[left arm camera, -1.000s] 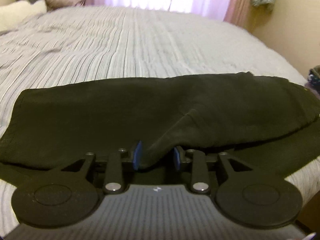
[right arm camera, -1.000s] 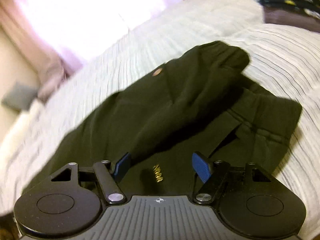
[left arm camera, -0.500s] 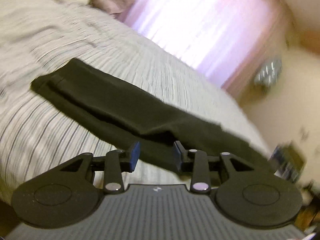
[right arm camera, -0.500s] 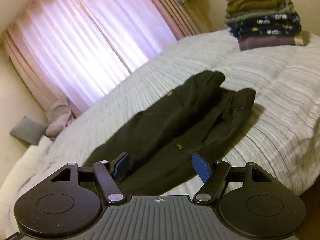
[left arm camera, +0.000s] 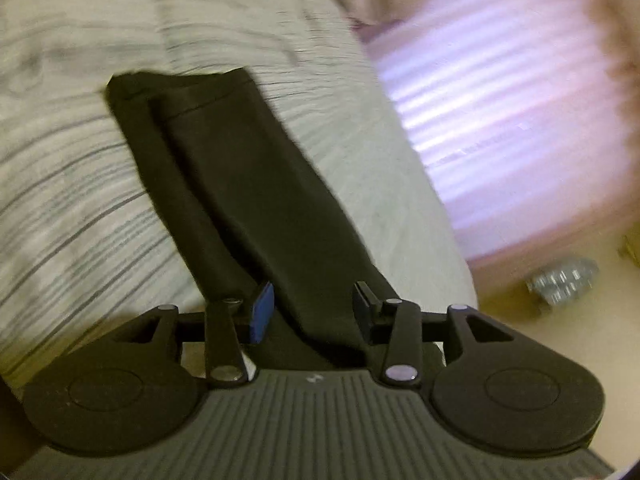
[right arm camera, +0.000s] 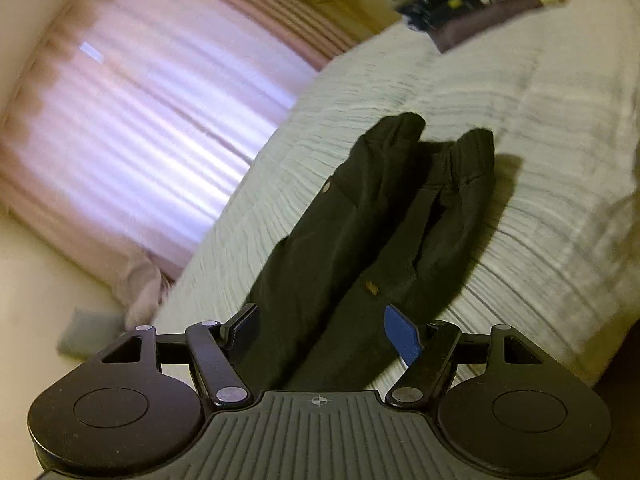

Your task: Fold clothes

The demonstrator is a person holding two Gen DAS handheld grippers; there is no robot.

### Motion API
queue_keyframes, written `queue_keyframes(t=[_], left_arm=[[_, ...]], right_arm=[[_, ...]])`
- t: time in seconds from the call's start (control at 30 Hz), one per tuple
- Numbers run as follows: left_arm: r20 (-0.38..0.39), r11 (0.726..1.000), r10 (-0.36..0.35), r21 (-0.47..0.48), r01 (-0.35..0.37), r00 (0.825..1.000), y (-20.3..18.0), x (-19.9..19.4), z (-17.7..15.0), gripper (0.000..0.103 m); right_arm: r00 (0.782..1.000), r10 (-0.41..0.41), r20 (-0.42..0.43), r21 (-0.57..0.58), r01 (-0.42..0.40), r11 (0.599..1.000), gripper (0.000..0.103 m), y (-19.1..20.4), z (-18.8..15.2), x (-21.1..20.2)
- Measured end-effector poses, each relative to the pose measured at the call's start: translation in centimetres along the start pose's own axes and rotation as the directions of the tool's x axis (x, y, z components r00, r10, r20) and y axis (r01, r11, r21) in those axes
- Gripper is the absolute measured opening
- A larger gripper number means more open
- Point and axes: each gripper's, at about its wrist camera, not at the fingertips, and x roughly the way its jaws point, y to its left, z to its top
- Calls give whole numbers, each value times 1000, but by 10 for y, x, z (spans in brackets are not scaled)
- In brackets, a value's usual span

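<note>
**Trousers lie lengthwise on the bed as both claws stand clear**

Trousers [left arm camera: 248,184], dark and doubled along their length, stretch away from your left claw [left arm camera: 310,308] across the striped bed cover [left arm camera: 72,208] toward the hemmed cuffs at the far end. The claw's jaws are opening; cloth shows in the gap, but neither pad presses on it. The lengthwise fold looks finished, so the next move, by this reading, calls for a fresh pinch at one end to carry it over the other. Motion blur smears the curtain [left arm camera: 500,112].

From your right wrist, the same trousers [right arm camera: 360,240] run up to the waistband, one side humped rather than flat. Your right claw [right arm camera: 320,332] is released, jaws spread wide, nothing held. The near end of the garment is hidden under the claw body. A stack of folded clothes [right arm camera: 480,0] sits blurred at the bed's far corner.
</note>
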Motion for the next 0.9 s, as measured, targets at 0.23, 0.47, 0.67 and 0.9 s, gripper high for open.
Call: queue_keyframes(t=[0.23,0.47,0.67,0.9], left_arm=[[27,998,69,-5,-68,997,4,24,6,28],[53,984,107,135,-113,993,-1,29,10,7],[61,971,125,197,-135,990,-3,30,7,10],[70,947,81,307,-99,994,-30,23,32,3]], right_arm=[[1000,-28,3,106,28,994,72,-19,26,54],[998,-41,55,178,31,984,72,-40,55,77],[996,-46,74,204,30,978,64,-57,70,94],[998,-53,31,175,46,983,9,-55,86,110]])
